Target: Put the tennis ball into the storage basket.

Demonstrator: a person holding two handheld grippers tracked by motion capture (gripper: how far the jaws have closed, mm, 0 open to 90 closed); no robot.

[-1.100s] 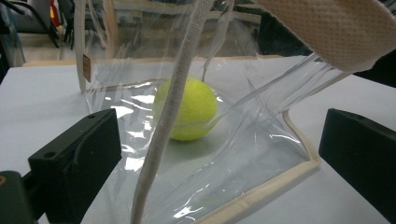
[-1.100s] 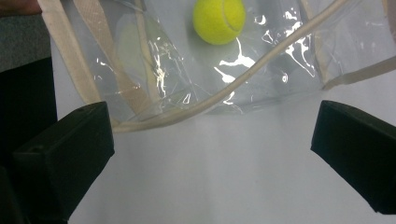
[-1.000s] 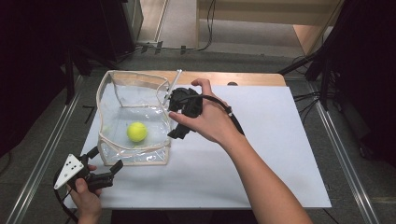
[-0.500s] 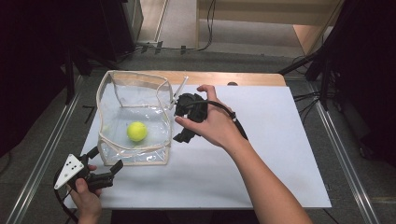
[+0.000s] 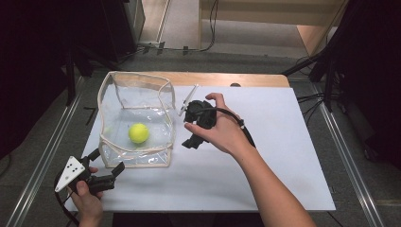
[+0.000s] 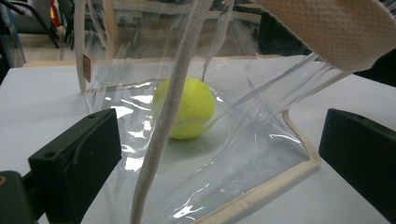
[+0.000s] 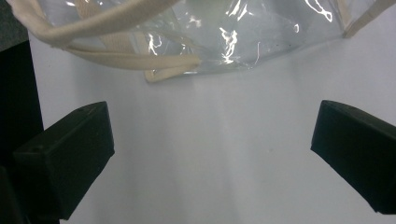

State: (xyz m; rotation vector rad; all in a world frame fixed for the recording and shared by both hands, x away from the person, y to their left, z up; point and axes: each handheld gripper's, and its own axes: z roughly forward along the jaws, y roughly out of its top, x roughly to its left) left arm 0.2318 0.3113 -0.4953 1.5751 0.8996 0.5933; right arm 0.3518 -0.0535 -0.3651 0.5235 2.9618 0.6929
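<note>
Both sets of jaws are spread wide with nothing in them. The left gripper (image 5: 105, 174) sits right at the clear bag's (image 5: 135, 118) near-left corner, jaws straddling its cream trim, tennis ball (image 6: 184, 108) dead ahead inside. The right gripper (image 5: 193, 141) hangs just off the bag's right side, so left looks closer to a grab.

A white sheet (image 5: 283, 156) covers most of the bench (image 5: 227, 79) — bare wood shows along its far edge. Black cables (image 5: 312, 97) trail off the right edge, and metal rails (image 5: 350, 156) flank both sides on the floor.
</note>
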